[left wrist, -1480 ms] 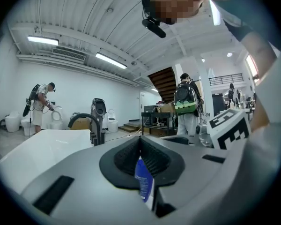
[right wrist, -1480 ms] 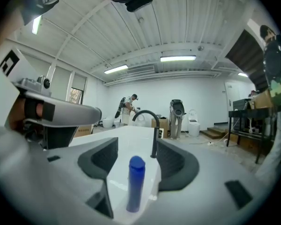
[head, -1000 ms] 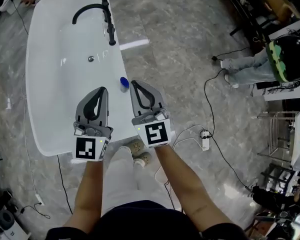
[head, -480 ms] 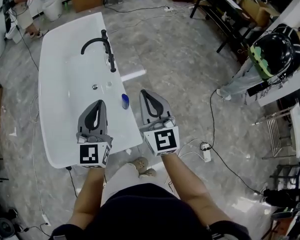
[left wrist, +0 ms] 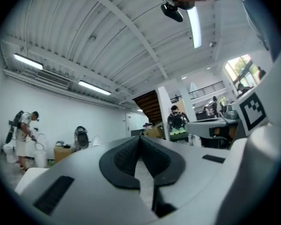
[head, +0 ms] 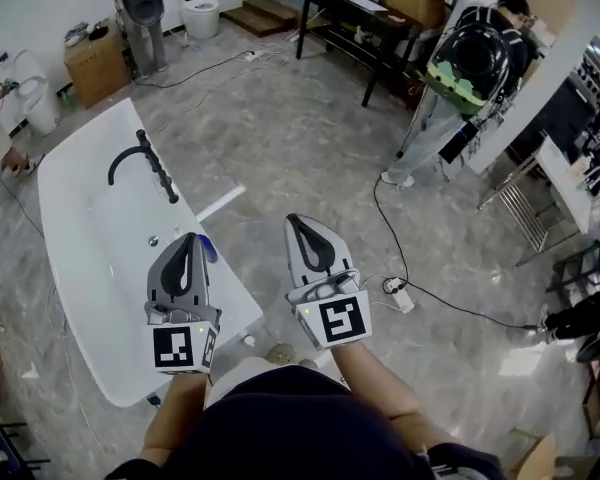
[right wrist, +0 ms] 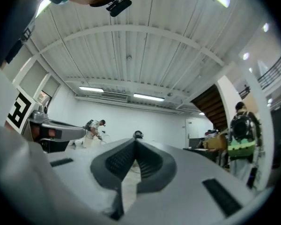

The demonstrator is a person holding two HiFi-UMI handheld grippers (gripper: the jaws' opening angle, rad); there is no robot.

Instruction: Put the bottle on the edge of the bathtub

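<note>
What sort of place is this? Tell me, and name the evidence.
Probably a workshop or showroom, not a home bathroom: a freestanding bathtub stands on open floor, a toilet sits loose beyond it, and cables trail near a work table.

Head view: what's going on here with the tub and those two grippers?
A person stands by a white bathtub with a gripper in each hand. The left gripper and right gripper are both shut and empty, held up and pointing roughly level into the room. A small blue bottle sits on the tub's edge, right by the left gripper's tip in this view. A black faucet stands further along the rim. The placing looks done.
</note>
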